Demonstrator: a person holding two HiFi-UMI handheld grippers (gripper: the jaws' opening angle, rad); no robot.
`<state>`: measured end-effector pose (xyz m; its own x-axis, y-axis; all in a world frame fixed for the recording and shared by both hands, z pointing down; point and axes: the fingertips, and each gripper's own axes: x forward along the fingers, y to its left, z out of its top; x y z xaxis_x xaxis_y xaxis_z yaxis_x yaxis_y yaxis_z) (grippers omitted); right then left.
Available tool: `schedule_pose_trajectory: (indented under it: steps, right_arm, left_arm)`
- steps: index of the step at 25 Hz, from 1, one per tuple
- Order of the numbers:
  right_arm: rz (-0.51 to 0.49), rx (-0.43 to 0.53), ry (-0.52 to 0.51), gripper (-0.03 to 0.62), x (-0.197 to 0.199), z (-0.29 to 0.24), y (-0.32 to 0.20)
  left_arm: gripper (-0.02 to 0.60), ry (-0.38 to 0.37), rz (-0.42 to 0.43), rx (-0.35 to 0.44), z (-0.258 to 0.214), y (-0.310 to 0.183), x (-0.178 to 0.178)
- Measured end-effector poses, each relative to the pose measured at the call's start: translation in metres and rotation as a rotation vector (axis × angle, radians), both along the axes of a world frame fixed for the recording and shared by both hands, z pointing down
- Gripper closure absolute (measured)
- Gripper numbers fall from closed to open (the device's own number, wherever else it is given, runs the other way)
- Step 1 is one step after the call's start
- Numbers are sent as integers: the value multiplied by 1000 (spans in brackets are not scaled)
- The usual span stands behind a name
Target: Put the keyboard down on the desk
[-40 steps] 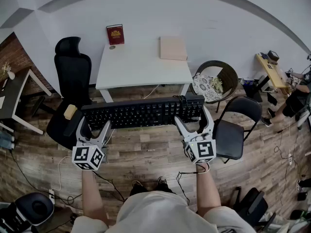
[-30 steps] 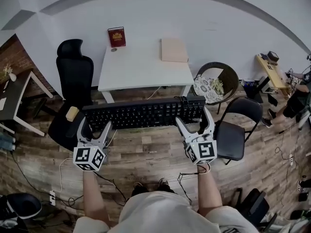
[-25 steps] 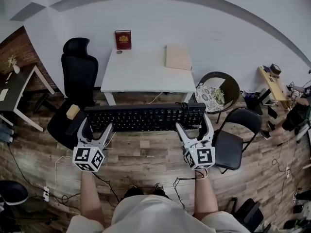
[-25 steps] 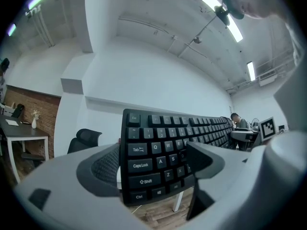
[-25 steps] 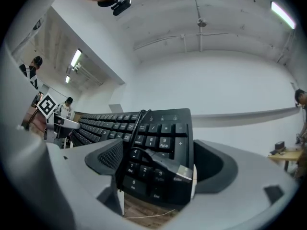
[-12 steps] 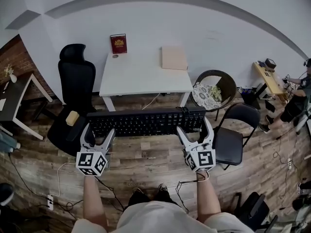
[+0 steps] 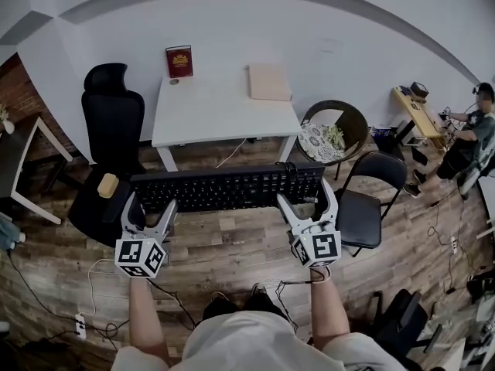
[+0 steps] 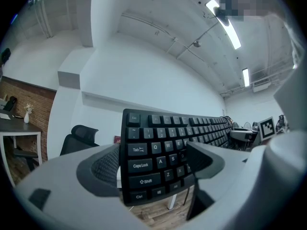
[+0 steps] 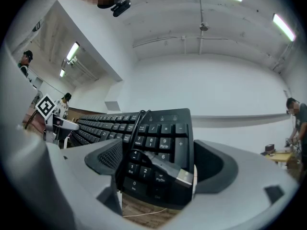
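While the keyboard [image 7: 226, 188] is carried between both tools, it is off the desk [image 7: 220, 114] and hangs over the wood floor [image 7: 232, 242] on the person's side of it. In the head view it lies level, long axis running left to right, keys up.

Left gripper [image 7: 151, 207]: jaws closed on the left end of the keyboard. In the left gripper view, one pad sits outside the left edge and the other presses on the key face near the A and S keys. The Tab, Caps Lock and Shift keys lie between the pads.

Right gripper [image 7: 305, 199]: jaws closed on the right end, across the number pad. In the right gripper view, the cable [image 9: 136, 128] is looped over this end, and its plug [image 9: 184, 176] lies on the number keys between the pads.

The desk is white and stands against the wall. A red book [image 7: 179, 61] stands at its far left corner, and a flat tan box [image 7: 269, 82] lies at its far right.

A black office chair [image 7: 112, 114] stands left of the desk, with a small yellow item [image 7: 107, 185] on its seat, just beside the left end of the keyboard. A round chair [image 7: 334, 130] stands right of the desk. A folding chair [image 7: 363, 207] stands just beside the right gripper.
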<state>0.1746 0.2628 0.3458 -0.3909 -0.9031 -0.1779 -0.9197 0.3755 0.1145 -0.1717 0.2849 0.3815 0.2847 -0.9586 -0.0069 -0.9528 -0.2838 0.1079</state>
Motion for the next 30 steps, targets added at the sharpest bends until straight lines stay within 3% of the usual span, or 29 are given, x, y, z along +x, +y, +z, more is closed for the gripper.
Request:
schedule_pose_trajectory:
  steps: [20, 30]
  right_arm:
    - [8, 52, -10, 141, 9, 6, -41]
    - [4, 50, -11, 143, 28, -12, -136]
  left_arm:
    - [152, -3, 8, 30, 7, -46, 9]
    - [152, 8, 5, 12, -8, -138, 28]
